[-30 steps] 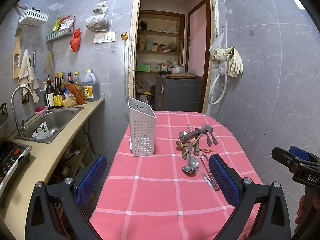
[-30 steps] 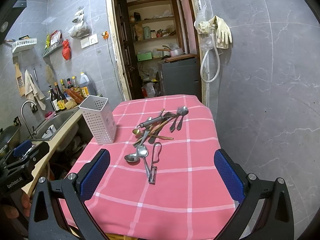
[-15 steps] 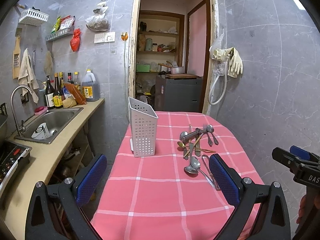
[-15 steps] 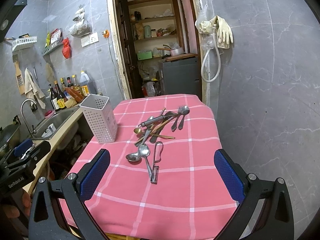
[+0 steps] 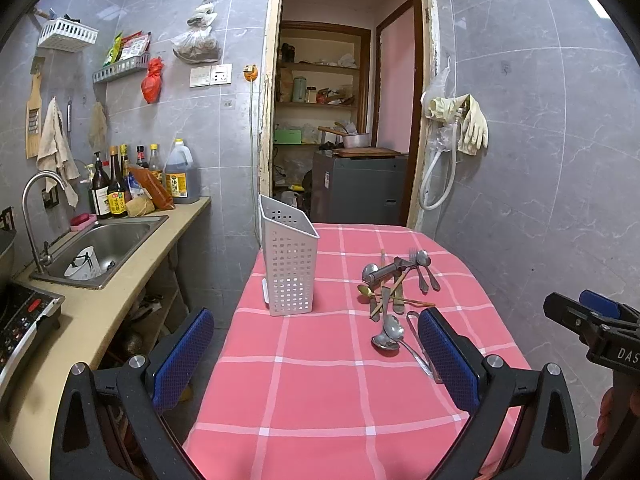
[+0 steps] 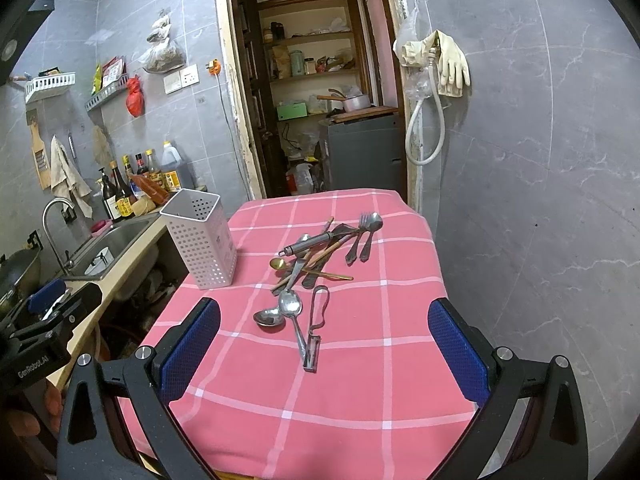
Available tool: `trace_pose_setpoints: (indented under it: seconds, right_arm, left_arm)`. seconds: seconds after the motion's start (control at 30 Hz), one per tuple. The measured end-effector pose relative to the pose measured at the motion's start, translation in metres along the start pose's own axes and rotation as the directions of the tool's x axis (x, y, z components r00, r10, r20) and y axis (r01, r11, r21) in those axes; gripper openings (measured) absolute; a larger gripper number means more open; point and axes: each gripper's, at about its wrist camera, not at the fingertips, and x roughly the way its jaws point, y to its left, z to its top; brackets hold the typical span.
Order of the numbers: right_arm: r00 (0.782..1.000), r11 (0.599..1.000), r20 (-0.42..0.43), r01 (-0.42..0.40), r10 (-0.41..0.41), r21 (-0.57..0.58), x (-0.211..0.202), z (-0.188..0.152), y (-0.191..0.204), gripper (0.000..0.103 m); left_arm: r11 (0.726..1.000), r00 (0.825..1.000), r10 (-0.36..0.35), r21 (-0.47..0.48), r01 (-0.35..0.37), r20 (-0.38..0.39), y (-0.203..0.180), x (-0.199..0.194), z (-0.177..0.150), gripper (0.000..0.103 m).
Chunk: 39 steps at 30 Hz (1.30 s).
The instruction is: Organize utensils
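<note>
A pile of metal utensils (image 6: 320, 252) lies on the pink checked tablecloth (image 6: 320, 392): spoons, a fork, chopsticks, a peeler (image 6: 316, 328). The pile also shows in the left wrist view (image 5: 394, 284). A white perforated utensil holder (image 6: 200, 236) stands upright left of the pile; it shows in the left wrist view (image 5: 289, 256) too. My left gripper (image 5: 316, 356) is open and empty above the near table edge. My right gripper (image 6: 324, 348) is open and empty, with the peeler and two spoons (image 6: 280, 312) just ahead of it.
A counter with a steel sink (image 5: 100, 248), tap and bottles (image 5: 116, 192) runs along the left. An induction cooker (image 5: 20, 320) sits at the near left. A grey tiled wall stands right of the table. An open doorway (image 5: 340, 128) lies behind the table.
Both grippers have drifted slightly forward toward the table; the utensils and the holder appear a little closer. Nothing on the table has moved.
</note>
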Motion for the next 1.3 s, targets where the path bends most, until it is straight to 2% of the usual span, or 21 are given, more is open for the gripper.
trace_pose_setpoints:
  seconds: [0.5,1.3]
  right_arm:
    - [1.0,1.0,-0.023,0.003,-0.003,0.018,0.009,0.003,-0.016,0.102]
    - [0.998,0.998,-0.064,0.018,-0.015,0.052,0.039,0.013,-0.03,0.102]
  left_arm:
    - [1.0,1.0,-0.003,0.001,0.003,-0.02,0.003,0.008,-0.005,0.103]
    - [1.0,0.997,-0.013,0.023,0.015,-0.076,-0.019,0.037,0.005,0.103]
